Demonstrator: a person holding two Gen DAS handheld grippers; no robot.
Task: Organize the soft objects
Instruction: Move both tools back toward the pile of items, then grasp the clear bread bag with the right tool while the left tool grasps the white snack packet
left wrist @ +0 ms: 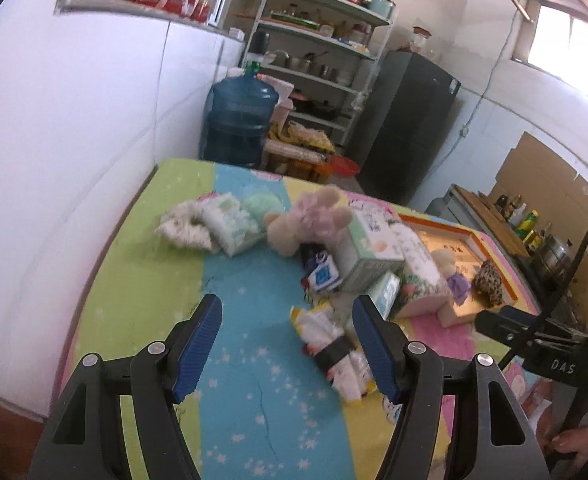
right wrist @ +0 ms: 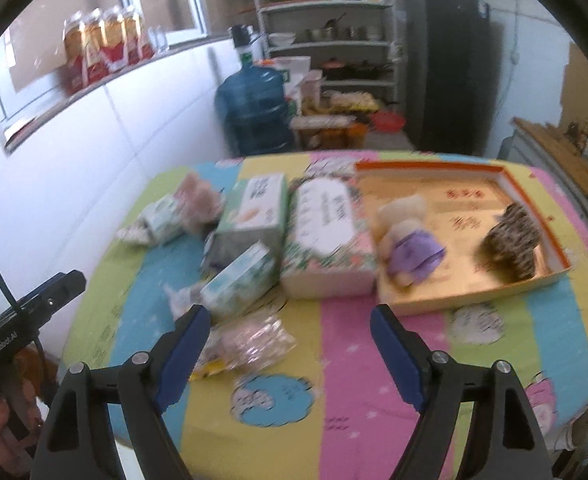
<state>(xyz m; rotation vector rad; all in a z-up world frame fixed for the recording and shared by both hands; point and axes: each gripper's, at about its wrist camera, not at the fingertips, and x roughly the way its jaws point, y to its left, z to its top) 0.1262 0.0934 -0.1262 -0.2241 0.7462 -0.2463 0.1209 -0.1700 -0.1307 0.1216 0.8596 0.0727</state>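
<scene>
Soft things lie scattered on a striped, colourful table cover (left wrist: 254, 400). A pink and beige plush toy (left wrist: 310, 220) sits beside tissue packs (left wrist: 234, 224) and a fluffy white ring (left wrist: 184, 228). My left gripper (left wrist: 287, 308) hangs open above the cover, and a banded packet (left wrist: 334, 344) lies just inside its right finger, untouched. My right gripper (right wrist: 290, 320) is open over the pink stripe, with a clear plastic packet (right wrist: 250, 340) near its left finger. An orange-rimmed tray (right wrist: 434, 165) holds a small bear in purple (right wrist: 406, 240) and a leopard-patterned plush (right wrist: 514, 244).
A floral box (right wrist: 326, 232), a green tissue box (right wrist: 254, 212) and a small tissue pack (right wrist: 242, 284) crowd the middle. Behind the table stand a blue water jug (right wrist: 254, 112), metal shelves (right wrist: 326, 40) and a dark fridge (right wrist: 450, 68). A white wall runs along the left.
</scene>
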